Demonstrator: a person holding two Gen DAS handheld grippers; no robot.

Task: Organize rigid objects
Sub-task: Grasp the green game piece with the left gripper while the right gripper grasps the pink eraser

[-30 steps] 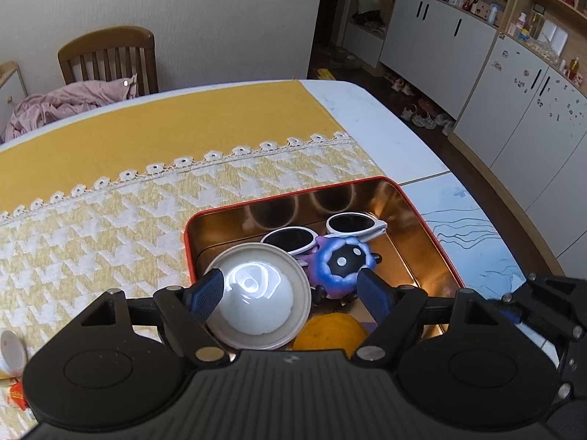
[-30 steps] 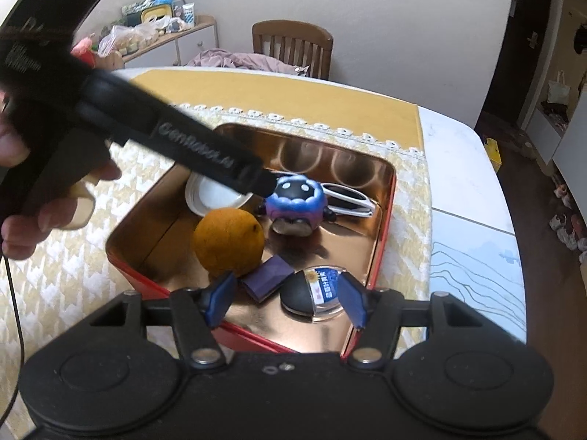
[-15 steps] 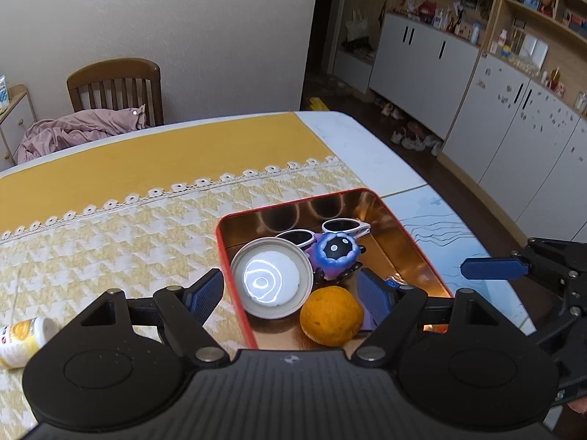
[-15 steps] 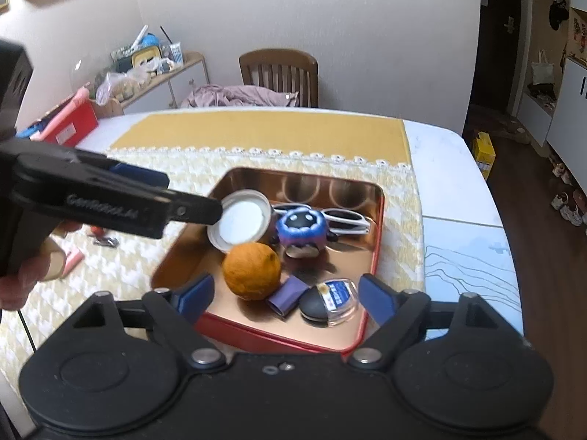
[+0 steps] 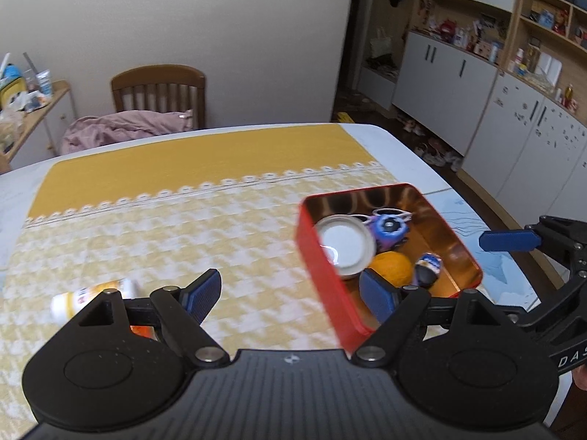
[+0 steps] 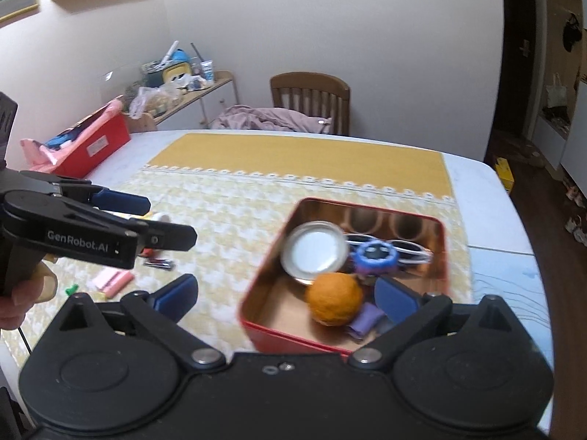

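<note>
Both of my grippers have pulled up and back from the red tin (image 5: pixel 332 293) since a second ago, when they hung close over its contents; my left one has also swung away to the left, so the tin now sits at the right of its view.

My left gripper (image 5: pixel 291 293) stands well open with nothing between its blue pads, which frame bare yellow-and-white tablecloth (image 5: pixel 183 234) and the tin's near corner. My right gripper (image 6: pixel 286 299) has just been opening and now gapes as wide as it goes, likewise holding nothing.

The tin rests on the cloth near the table's right edge. Inside it lie a white lid (image 6: pixel 313 253) at the far left, an orange (image 6: pixel 334 302) just in front of it, a round blue toy (image 6: pixel 374 258) beside the lid, white sunglasses (image 6: pixel 411 251) behind the toy, a small purple piece (image 6: pixel 365 321) by the orange, and a dark object with a blue-and-white label (image 5: pixel 427 269) (possibly a compact; the blur makes it hard to say).

Out on the cloth, well left of the tin, a small white bottle (image 5: pixel 91 297) lies on its side, and the right wrist view shows a pink eraser-like block (image 6: pixel 112 278) and other small bits beneath my left gripper.
</note>
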